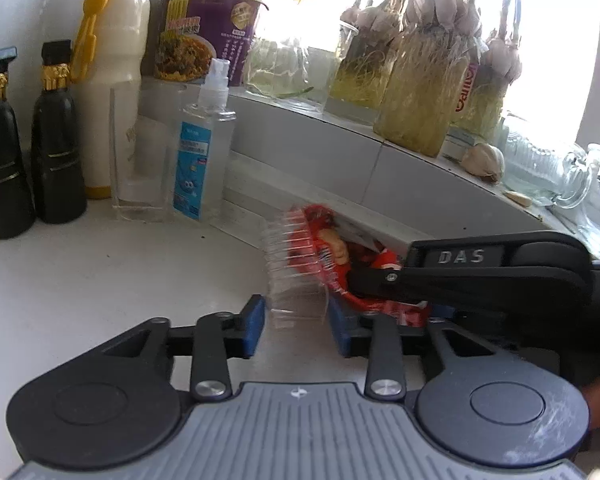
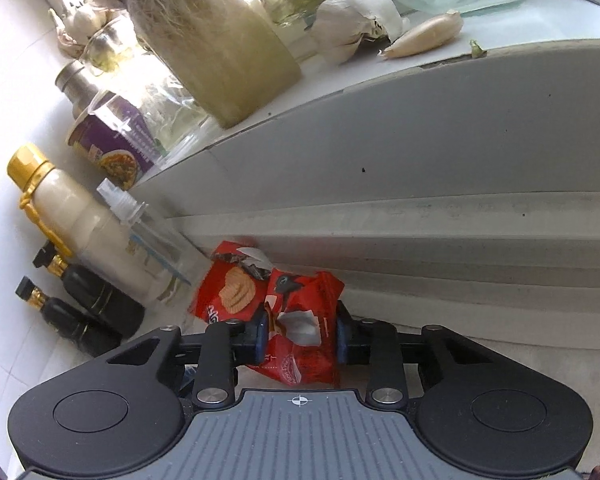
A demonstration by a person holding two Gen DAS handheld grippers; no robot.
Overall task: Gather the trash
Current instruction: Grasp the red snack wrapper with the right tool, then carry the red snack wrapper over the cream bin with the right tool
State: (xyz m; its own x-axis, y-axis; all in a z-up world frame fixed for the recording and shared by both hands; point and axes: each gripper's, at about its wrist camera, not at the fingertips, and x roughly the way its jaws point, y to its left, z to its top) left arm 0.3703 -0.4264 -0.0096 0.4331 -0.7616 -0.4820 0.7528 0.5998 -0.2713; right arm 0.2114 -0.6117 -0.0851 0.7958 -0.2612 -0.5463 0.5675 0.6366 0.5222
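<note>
Against the grey tiled step (image 2: pixel 460 152) at the back of the white counter (image 1: pixel 80 280), the trash lies where both grippers can reach it. Crinkly red biscuit wrapper (image 2: pixel 256 292), torn open, sits pinched between the narrowed right gripper (image 2: pixel 300 338) pads. Ribbed clear plastic tray (image 1: pixel 296 272), thin and springy, fills the left gripper (image 1: pixel 296 326), whose blue pads appear to touch its sides.

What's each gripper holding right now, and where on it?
The right gripper pinches the red biscuit wrapper at its torn near end. The left gripper closes on the clear plastic tray, at its near end.
</note>
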